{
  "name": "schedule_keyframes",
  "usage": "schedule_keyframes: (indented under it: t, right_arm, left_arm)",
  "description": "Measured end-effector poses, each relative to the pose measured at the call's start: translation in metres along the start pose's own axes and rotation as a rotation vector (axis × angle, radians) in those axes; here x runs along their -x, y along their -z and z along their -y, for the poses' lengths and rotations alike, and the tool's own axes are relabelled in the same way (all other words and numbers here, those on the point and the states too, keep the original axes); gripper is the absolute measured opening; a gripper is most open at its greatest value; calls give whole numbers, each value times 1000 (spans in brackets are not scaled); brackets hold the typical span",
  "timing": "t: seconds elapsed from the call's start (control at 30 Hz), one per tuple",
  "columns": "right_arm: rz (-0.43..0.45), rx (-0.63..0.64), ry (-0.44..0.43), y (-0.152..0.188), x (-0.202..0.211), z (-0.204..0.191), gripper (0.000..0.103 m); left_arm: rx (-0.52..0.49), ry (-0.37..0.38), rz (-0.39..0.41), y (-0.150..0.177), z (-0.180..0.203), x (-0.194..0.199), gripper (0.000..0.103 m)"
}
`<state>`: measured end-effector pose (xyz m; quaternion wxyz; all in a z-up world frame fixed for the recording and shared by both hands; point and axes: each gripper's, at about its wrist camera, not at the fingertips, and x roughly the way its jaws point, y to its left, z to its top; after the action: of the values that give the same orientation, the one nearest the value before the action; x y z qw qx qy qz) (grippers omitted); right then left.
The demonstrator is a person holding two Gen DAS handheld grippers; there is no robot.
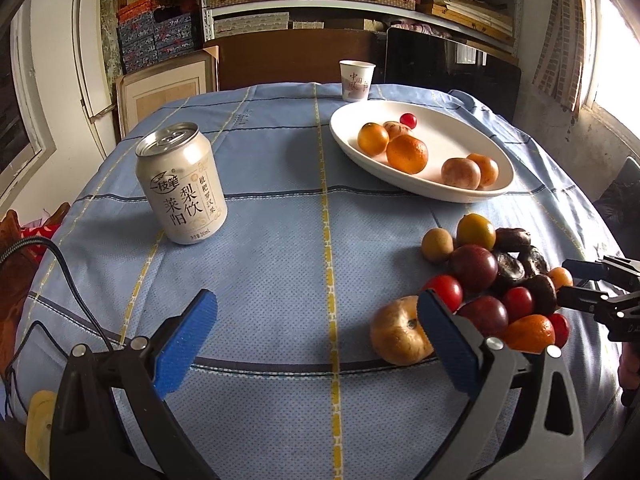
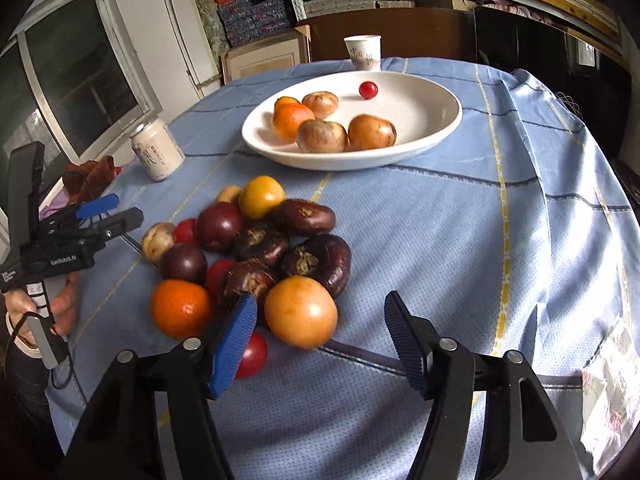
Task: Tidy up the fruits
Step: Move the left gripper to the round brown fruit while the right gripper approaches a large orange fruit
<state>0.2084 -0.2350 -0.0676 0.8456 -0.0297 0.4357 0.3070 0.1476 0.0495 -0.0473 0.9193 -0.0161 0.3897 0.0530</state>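
The tabletop (image 2: pixel 440 240) has a blue checked cloth on it, and a heap of loose fruit (image 2: pixel 256 256) lies near the edge closest to the person. Farther back, toward the far edge, sits a white oval plate (image 2: pixel 420 136) with a few fruits already in it, so the job looks partly done, with most of the heap left to move. The right claw (image 2: pixel 320 320) points down at the near side of the heap. Its jaws are about half open and hold nothing. A pale yellow-orange round fruit (image 2: pixel 301 312) sits between the two blue pads, closer to the left pad, and the pads do not press on it. This fruit lies straight ahead of the right claw and a little to the left. It is round, so it has no long side to line up with. An orange (image 2: pixel 180 308) and a small red tomato (image 2: pixel 252 354) lie just beside the left pad, so that pad could bump them. The left claw (image 1: pixel 316 344) hangs over bare cloth to the left of the heap, wide open and empty. A pale apple-like fruit (image 1: pixel 398 330) lies just by its right pad. The right claw is the nearer one to the yellow-orange fruit, so I think it should be the one to grab it and carry it to the plate. A drink can (image 1: pixel 180 184) and a paper cup (image 1: pixel 356 80) stand well apart from the heap.
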Motion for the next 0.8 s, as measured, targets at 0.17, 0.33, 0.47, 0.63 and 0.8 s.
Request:
schedule_keyframes:
  t: [0.17,0.33,0.47,0.63,0.8]
  right_arm:
    - [-2,20,-8,1,0,-5,56]
    - [-7,26,-25,2,-2,-7,50]
    - [-22,8,-68,1,-6,-5,42]
    - [-19,7,-82,1,-7,-6,38]
    - [3,-99,-204,-2,-1,11,38]
  left_arm:
    - [7,-1,-10,0,-2,-2,98]
    - [8,-5,-13,0,-1,-2,98]
    - [7,-3,-19,1,-1,-2,98]
    - [6,1,-17,2,-1,-1,98]
    - [26,22,-13,4,-5,1,98]
